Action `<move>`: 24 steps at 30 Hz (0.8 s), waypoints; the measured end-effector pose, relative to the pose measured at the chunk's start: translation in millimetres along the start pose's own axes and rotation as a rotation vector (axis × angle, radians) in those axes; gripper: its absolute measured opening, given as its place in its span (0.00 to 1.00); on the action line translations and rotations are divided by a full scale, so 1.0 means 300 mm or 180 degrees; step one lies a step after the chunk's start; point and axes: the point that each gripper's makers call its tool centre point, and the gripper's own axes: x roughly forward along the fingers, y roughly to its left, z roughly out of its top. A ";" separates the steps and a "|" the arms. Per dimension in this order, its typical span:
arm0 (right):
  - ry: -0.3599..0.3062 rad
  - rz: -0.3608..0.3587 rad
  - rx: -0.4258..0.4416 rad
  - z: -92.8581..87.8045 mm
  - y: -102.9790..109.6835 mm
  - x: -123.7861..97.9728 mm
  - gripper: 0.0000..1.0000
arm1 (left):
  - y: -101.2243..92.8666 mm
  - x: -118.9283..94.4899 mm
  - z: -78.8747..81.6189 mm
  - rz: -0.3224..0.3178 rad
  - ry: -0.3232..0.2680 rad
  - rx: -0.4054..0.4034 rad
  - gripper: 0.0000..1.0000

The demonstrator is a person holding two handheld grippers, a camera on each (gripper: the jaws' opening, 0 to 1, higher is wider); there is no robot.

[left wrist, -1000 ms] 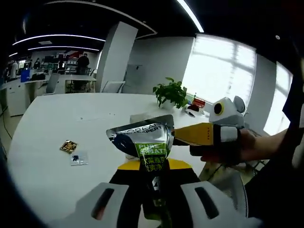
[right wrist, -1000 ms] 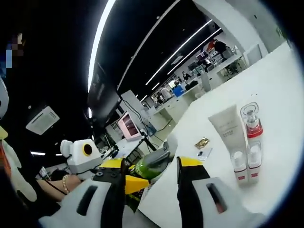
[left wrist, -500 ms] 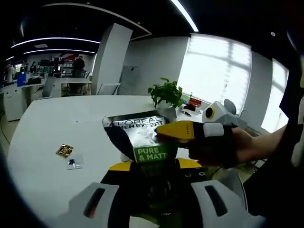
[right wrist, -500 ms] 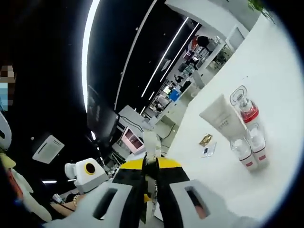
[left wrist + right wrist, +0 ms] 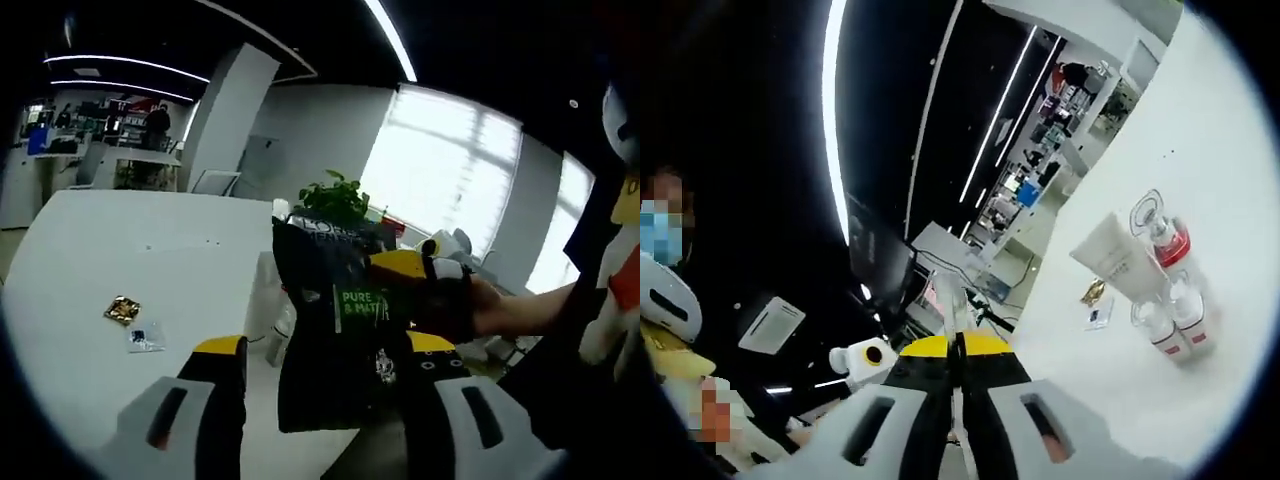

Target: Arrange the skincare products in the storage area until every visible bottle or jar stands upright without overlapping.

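A dark L'Oreal tube (image 5: 335, 340) with a green label hangs above the white table (image 5: 80, 250). My right gripper (image 5: 400, 266) comes in from the right and is shut on its upper part. My left gripper (image 5: 325, 345) is open, its yellow-tipped jaws standing wide on either side of the tube. In the right gripper view, my right gripper (image 5: 960, 345) is shut on the tube's thin edge (image 5: 954, 305). On the table stand a white tube (image 5: 1114, 262), a clear red-banded bottle (image 5: 1162, 236) and two small bottles (image 5: 1175, 322).
Two small sachets (image 5: 130, 322) lie on the table to the left. White bottles (image 5: 266, 300) stand partly hidden behind the held tube. A potted plant (image 5: 335, 198) sits at the far table edge. A person's gloved hand (image 5: 450, 305) holds the right gripper.
My right gripper has closed on the tube. My left gripper, shut on the tube before, has opened and let it go. The tube now hangs from the right gripper.
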 end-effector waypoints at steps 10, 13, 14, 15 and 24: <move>0.0167 0.0287 0.0082 -0.006 0.065 0.021 0.01 | -0.104 -0.003 0.055 -0.0595 -0.0136 -0.0171 0.28; 0.0162 0.0153 0.0078 -0.001 0.034 0.015 0.01 | -0.100 -0.012 0.063 -0.0544 -0.0187 -0.0374 0.23; 0.0178 0.0137 0.0084 -0.003 0.028 0.014 0.01 | -0.103 -0.017 0.060 -0.0556 -0.0165 -0.0412 0.20; 0.0195 0.0053 0.0081 -0.007 0.011 0.012 0.01 | -0.107 -0.020 0.060 -0.0569 -0.0173 -0.0397 0.17; -0.0094 0.0019 -0.0175 0.018 0.016 0.032 0.08 | -0.133 -0.032 0.104 -0.0727 -0.0583 -0.0941 0.01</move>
